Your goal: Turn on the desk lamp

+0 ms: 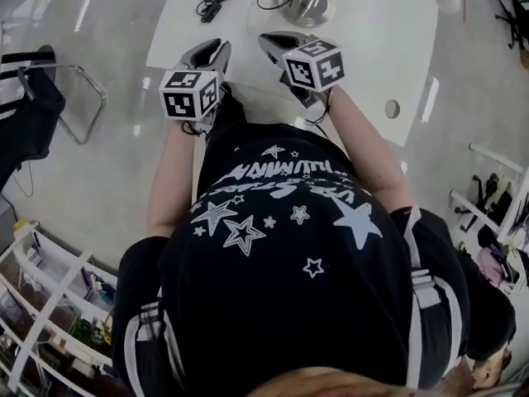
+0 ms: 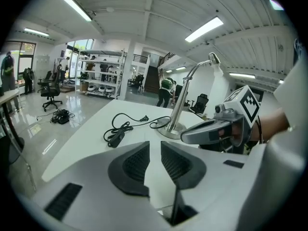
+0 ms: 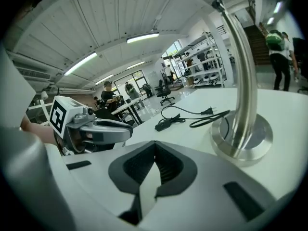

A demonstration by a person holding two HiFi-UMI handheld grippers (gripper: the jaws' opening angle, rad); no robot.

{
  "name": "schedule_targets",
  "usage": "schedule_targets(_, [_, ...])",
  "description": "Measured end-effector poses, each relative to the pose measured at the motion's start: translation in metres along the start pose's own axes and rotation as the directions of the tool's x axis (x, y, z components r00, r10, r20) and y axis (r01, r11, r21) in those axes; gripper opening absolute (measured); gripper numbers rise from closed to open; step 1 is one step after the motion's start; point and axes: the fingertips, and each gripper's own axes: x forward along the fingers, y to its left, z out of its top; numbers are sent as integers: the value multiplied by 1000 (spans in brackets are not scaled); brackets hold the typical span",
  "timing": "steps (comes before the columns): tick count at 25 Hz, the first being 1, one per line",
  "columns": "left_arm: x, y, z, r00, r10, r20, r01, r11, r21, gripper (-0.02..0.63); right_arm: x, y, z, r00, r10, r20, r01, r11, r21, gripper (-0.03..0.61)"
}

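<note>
The desk lamp stands on the white table (image 1: 372, 48): round metal base (image 1: 307, 8), curved pole (image 2: 185, 90), head (image 2: 213, 58). Its black cord runs to an inline switch (image 1: 216, 7) (image 2: 115, 138) (image 3: 166, 124), and the plug (image 2: 143, 118) lies loose on the tabletop. My left gripper (image 1: 213, 50) (image 2: 154, 146) hovers over the near table edge, short of the switch, its jaws a narrow gap apart around nothing. My right gripper (image 1: 277, 40) (image 3: 154, 146) is just in front of the base, shut and empty, its pads meeting at the tips.
A cable hole (image 1: 392, 108) sits in the table at the right. A black chair (image 1: 33, 98) stands on the floor to the left, and shelving (image 1: 50, 304) lies at the lower left. Several people and office chairs are far off.
</note>
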Motion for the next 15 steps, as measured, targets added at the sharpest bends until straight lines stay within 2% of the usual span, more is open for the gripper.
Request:
schedule_targets(7, [-19,-45,-7,997,54,62,-54,998,-13,77,-53,10,-24,1000,24,18,-23,999,-40,5])
schedule_targets(12, [-22,-80,-4,992,59,112,-57,998,-22,77,-88,0,-33,999,15,47,-14,999,-38,5])
schedule_targets(15, [-22,-97,-3,992,53,114,-51,999,-14,76,-100,-5,-36,998,11,54,-9,999,-40,5])
